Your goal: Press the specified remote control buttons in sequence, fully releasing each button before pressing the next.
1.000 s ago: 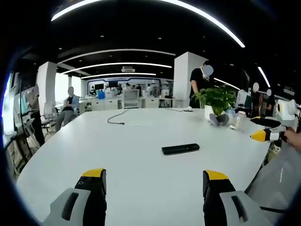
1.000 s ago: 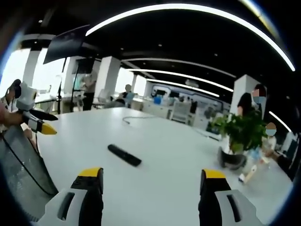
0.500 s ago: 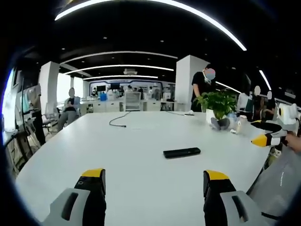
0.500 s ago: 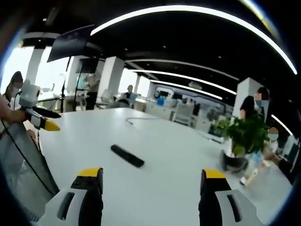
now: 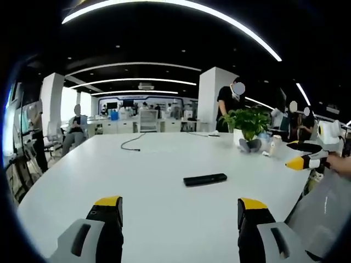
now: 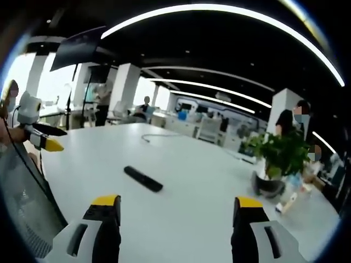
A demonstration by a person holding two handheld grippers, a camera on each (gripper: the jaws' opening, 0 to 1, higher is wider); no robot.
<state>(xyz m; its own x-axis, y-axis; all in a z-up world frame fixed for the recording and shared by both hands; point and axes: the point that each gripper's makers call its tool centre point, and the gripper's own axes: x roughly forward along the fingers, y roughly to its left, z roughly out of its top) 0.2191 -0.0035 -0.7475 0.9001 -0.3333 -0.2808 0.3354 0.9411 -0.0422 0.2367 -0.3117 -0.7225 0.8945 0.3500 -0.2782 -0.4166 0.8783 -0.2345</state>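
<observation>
Basically still at the approach stage, nothing pressed yet by the look of it. Left gripper [image 5: 180, 211] spread wide, yellow-tipped jaws well apart with only white table [image 5: 82, 181] between them, holding nothing. Same story for the right gripper [image 6: 174, 208]: jaws parted, nothing pinched. Also visible off to the side of each view: the opposite tool, held up near the table edge with its yellow and black tips close together.

Remote control [image 5: 204, 179] lying flat on the table out ahead, well apart from both sets of jaws, slightly right of centre in the left gripper view and left of centre in the right gripper view. Buttons too small to make out from here.

Further out: a potted plant [image 6: 281, 159] near the far right side, a loose cable [image 5: 131, 142] toward the far end, people standing and sitting around the office behind.

To do this well: probably bring one tool in slowly, close the jaws first so a single tip lands on one button, come straight down, lift fully clear before the next press. Worth steadying the remote with the other tool, and keeping it in frame throughout.
</observation>
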